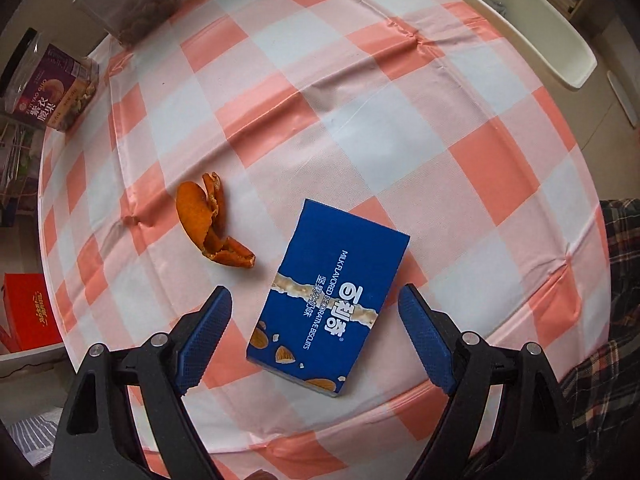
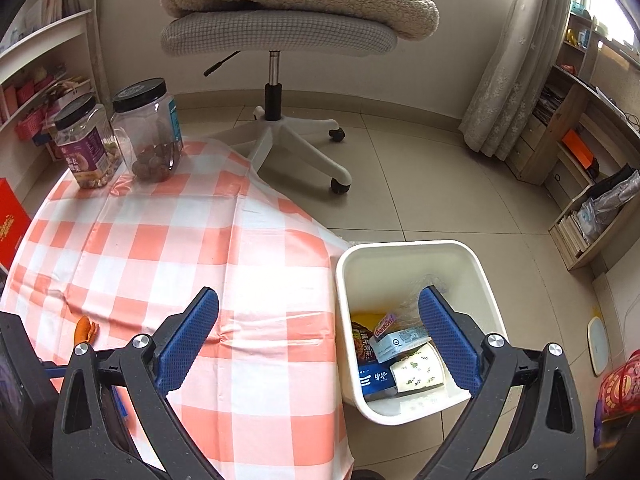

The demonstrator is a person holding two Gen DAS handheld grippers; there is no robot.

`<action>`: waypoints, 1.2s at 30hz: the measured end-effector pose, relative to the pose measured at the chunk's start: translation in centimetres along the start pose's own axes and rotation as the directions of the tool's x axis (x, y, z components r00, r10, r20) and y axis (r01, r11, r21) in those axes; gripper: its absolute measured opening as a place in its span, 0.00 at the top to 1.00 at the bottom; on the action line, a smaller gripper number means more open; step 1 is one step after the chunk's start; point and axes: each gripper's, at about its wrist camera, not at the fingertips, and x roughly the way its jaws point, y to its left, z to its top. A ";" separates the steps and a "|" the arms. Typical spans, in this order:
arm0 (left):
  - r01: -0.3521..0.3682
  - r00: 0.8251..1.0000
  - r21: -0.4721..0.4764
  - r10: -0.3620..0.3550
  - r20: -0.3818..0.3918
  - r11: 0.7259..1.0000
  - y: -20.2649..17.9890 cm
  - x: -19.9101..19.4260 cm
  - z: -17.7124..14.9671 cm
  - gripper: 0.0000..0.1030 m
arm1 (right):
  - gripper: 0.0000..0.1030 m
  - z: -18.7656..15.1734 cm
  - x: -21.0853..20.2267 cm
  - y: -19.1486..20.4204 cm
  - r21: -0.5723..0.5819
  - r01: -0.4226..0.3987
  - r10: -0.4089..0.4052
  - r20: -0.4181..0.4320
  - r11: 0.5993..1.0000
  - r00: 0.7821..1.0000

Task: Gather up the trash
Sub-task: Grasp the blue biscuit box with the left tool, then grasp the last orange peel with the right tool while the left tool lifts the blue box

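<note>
A blue biscuit box [image 1: 330, 296] lies flat on the pink-and-white checked tablecloth [image 1: 320, 100]. An orange peel [image 1: 210, 224] lies just left of it and also shows in the right wrist view [image 2: 84, 329]. My left gripper [image 1: 316, 300] is open and empty, its blue pads either side of the box and above it. My right gripper [image 2: 318, 304] is open and empty, over the table's right edge beside the white trash bin [image 2: 472, 264]. The bin holds several wrappers and a paper cup [image 2: 416, 368].
Two clear jars with black lids, one purple-labelled [image 2: 86, 144] and one blue-labelled [image 2: 150, 128], stand at the table's far corner. A swivel chair [image 2: 280, 40] stands beyond the table. A red box [image 2: 10, 224] sits at the left. Shelves line the right wall.
</note>
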 end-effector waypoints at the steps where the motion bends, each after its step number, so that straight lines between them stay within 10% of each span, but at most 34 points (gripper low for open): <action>1: -0.021 1.000 0.013 0.021 0.003 1.000 -0.1 0.1 -0.3 0.20 | 0.07 0.0 0.3 0.6 -0.010 -0.001 0.001 -0.006 1.000 1.000; 6: 0.016 1.000 0.040 -0.017 0.019 0.999 -0.1 -0.1 -1.9 0.22 | 0.07 0.2 1.2 3.3 -0.034 -0.016 0.015 -0.028 0.999 0.999; 8: 0.054 0.998 0.019 -0.054 0.011 0.998 0.1 -0.2 -2.4 0.44 | 0.07 0.2 1.6 4.4 -0.044 -0.019 0.017 -0.035 0.999 0.999; 16: 0.118 0.979 -0.157 -0.087 0.187 0.981 5.4 -5.7 -5.9 0.44 | 0.07 0.2 2.8 9.2 -0.091 -0.062 0.056 -0.066 0.994 0.996; 27: 0.117 0.956 -0.601 0.073 0.283 0.791 18.7 -8.4 -8.2 0.44 | 0.07 -2.8 4.7 19.3 -0.163 -0.278 0.238 -0.227 0.947 0.944; 36: 0.126 0.951 -0.631 0.088 0.297 0.766 19.3 -8.5 -8.6 0.44 | 0.23 -6.4 5.5 24.8 -0.254 -0.357 0.267 -0.327 0.899 0.906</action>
